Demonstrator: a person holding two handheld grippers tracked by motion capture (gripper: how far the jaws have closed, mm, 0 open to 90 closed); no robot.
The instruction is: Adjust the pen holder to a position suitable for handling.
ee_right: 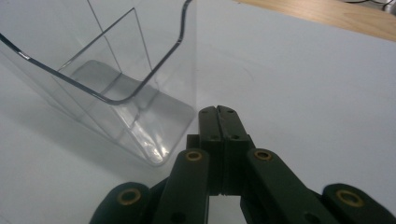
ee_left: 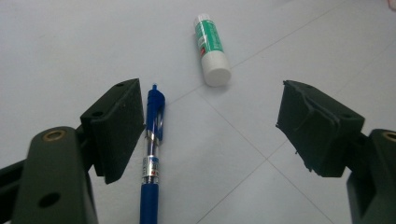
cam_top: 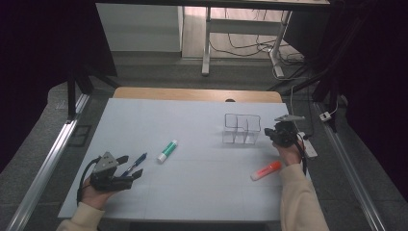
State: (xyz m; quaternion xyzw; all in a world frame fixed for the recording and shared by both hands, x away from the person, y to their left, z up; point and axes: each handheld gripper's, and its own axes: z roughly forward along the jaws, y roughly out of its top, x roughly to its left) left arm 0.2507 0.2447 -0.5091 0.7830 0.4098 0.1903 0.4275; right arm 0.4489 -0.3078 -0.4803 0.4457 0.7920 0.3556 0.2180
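A: On the white table top [cam_top: 192, 192], high view: the left gripper [cam_top: 129, 168] lies beside the blue pen [cam_top: 134, 164]; what does its own view add?

B: Jaws spread wide, released; the pen [ee_left: 152, 158] touches the left-hand pad, the glue stick [ee_left: 211, 49] lies beyond.

A: And the right gripper [cam_top: 269, 132]?

B: Clenched on nothing [ee_right: 218, 116], just beside the clear organizer [ee_right: 116, 88]. An orange marker [cam_top: 266, 170] lies near that hand; desk legs and cables stand behind.
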